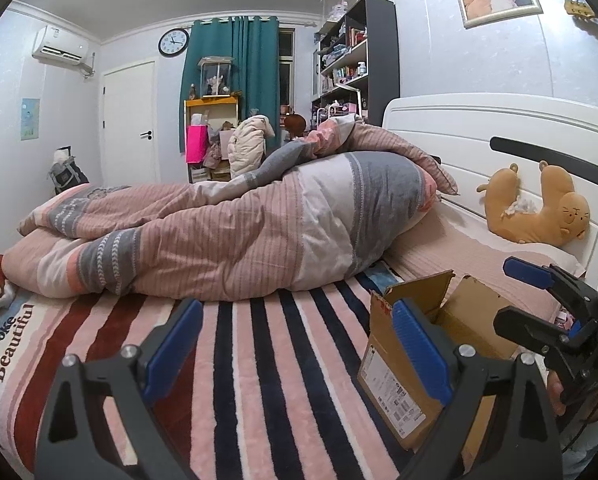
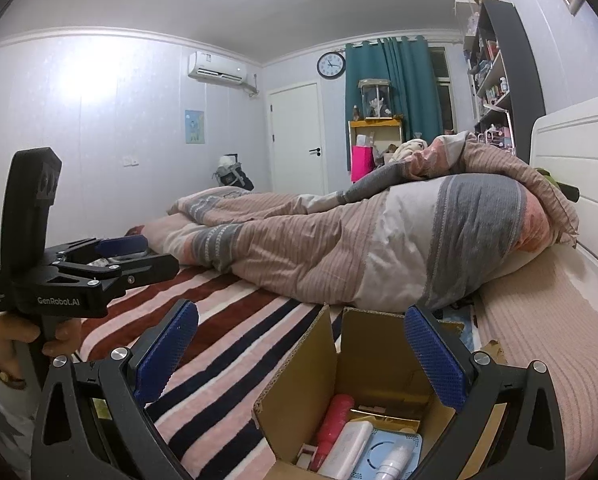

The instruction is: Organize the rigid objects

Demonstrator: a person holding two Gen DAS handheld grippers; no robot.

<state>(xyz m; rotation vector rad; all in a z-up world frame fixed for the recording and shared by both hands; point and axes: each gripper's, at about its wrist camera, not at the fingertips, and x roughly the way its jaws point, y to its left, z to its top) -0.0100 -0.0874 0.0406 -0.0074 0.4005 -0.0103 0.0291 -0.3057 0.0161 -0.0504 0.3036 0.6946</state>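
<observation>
Far left in the right wrist view: left tool (image 2: 121,254) held out over the striped blanket (image 2: 235,344), gripped from below by the left hand (image 2: 27,332), seen from the side with the blue pads apart and nothing between them. In the left wrist view, same left tool (image 1: 299,354) spread wide above the pink, white, navy and dark red stripes, empty. Behind, across the bed: rumpled duvet (image 1: 227,232) in pink, grey and white bands. Further right, on the blanket just beside the pale pink sheet (image 2: 547,340): open cardboard box (image 2: 363,380), brown, flaps standing up, a white shipping label (image 1: 395,384) on the outer side wall. Inside the box, seen from above in the right wrist view: a red bottle (image 2: 333,428) lying lengthwise, touching a white rounded case (image 2: 349,454) on its right, then a light blue flat item (image 2: 395,450) with a ring pattern, and a small white bottle (image 2: 395,466) lying on top of it near the lower edge; a gold-coloured flat piece (image 2: 383,418) behind them. Right tool (image 2: 301,356) directly over the box, pads spread wide on either side of the opening, holding nothing; in the left wrist view, right tool (image 1: 547,300) at the far right beside the box, also parted. At the far right, against the white headboard (image 1: 479,128): orange plush cat (image 1: 539,204) lying upside down.
</observation>
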